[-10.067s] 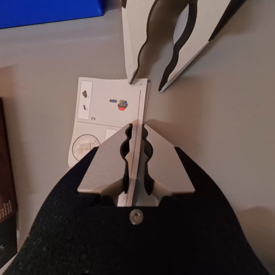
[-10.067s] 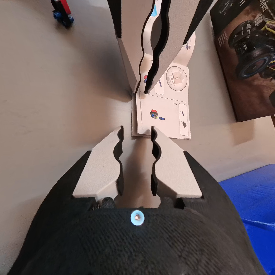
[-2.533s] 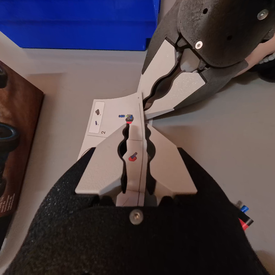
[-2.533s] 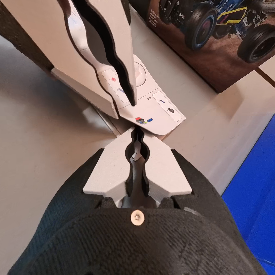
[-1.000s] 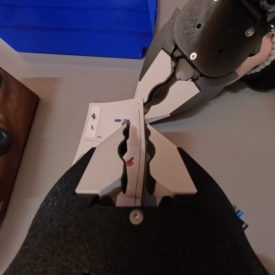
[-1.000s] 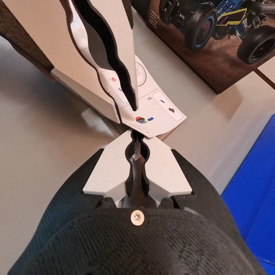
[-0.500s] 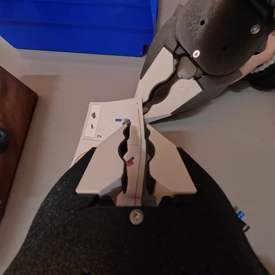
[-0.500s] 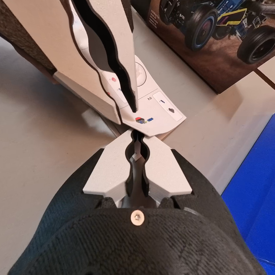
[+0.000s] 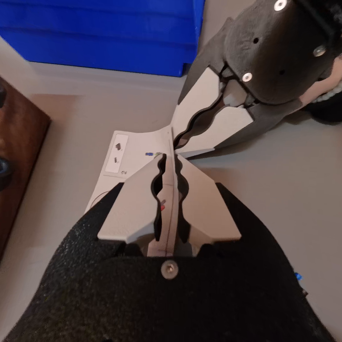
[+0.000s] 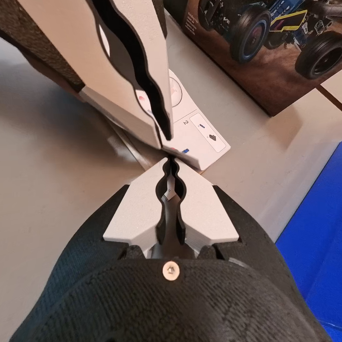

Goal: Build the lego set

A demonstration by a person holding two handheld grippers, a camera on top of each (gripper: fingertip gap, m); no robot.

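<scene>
The white instruction booklet (image 9: 129, 157) lies on the grey table (image 9: 259, 185). My left gripper (image 9: 170, 156) stands over its right edge, jaws narrowly apart; the printed page shows flat through the gap and nothing is gripped. Its tips rest on the page in the right wrist view (image 10: 163, 142). My right gripper (image 10: 170, 160) is shut on a page corner (image 10: 169, 192) of the booklet (image 10: 199, 140), and the page curls up. The right gripper also shows in the left wrist view (image 9: 175, 148), meeting my left tips.
A blue bin (image 9: 101, 37) stands behind the booklet and also shows in the right wrist view (image 10: 314, 222). The brown set box (image 10: 259, 55) lies beside the booklet, at the left edge in the left wrist view (image 9: 16, 138). A small blue part (image 9: 298, 282) peeks out at right. My two grippers' fingertips are within a few centimetres of each other.
Ten seconds ago the right gripper was open beside the booklet; it has since shut on a page corner and lifted it. In the last second both grippers shifted only slightly.
</scene>
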